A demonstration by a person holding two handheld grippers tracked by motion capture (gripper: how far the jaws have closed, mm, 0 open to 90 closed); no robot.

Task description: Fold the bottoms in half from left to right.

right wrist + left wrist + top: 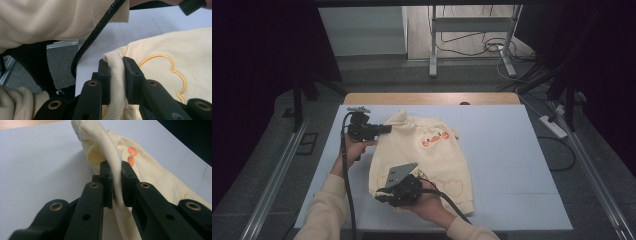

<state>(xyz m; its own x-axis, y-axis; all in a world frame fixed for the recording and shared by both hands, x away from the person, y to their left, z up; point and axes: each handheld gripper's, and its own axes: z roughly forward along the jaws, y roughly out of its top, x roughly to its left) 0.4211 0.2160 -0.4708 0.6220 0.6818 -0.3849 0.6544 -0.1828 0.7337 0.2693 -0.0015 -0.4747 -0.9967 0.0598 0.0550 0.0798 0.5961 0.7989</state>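
Left hand-held gripper (384,129) clamped on a fold of the cream sweatshirt (427,155) near its far-left edge; in left gripper view, jaws pinching a raised ridge of fabric (115,170), pulled up off the tabletop (502,135). Right hand-held gripper (381,196) clamped on ribbed hem (115,75) at near-left corner of the garment, rib knit squeezed between both pads. Sweatshirt lying mostly flat at mid-tabletop, orange print (435,139) facing up, outlined embroidery (172,75) beside right jaws. Sleeve on right side apparently tucked or bunched, hard to tell. Both grips along garment's left edge, one far, one near. Judged progress: grasp stage done, both corners secured; likely fold of left side across body about to begin, not yet carried over. Nothing folded so far as far as visible; remaining: lift, carry edge over, lay down, release, then further folds.
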